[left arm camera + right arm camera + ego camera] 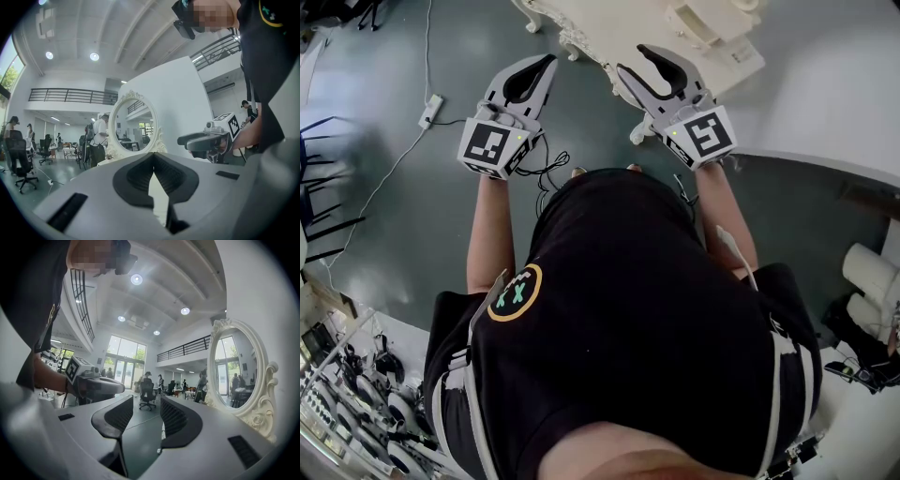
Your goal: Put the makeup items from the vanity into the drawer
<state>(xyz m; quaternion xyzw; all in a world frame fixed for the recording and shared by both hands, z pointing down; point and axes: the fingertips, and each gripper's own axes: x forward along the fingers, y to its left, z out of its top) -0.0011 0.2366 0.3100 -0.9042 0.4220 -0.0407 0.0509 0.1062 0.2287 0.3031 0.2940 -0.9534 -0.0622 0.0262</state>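
Vanity (600, 23), white, ornately carved

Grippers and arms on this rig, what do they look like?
Both alike, left gripper and right gripper: light grey shells, curved jaws with black ribbed pads, white cube with black square markers at the back. Bare forearms; black short-sleeved T-shirt.
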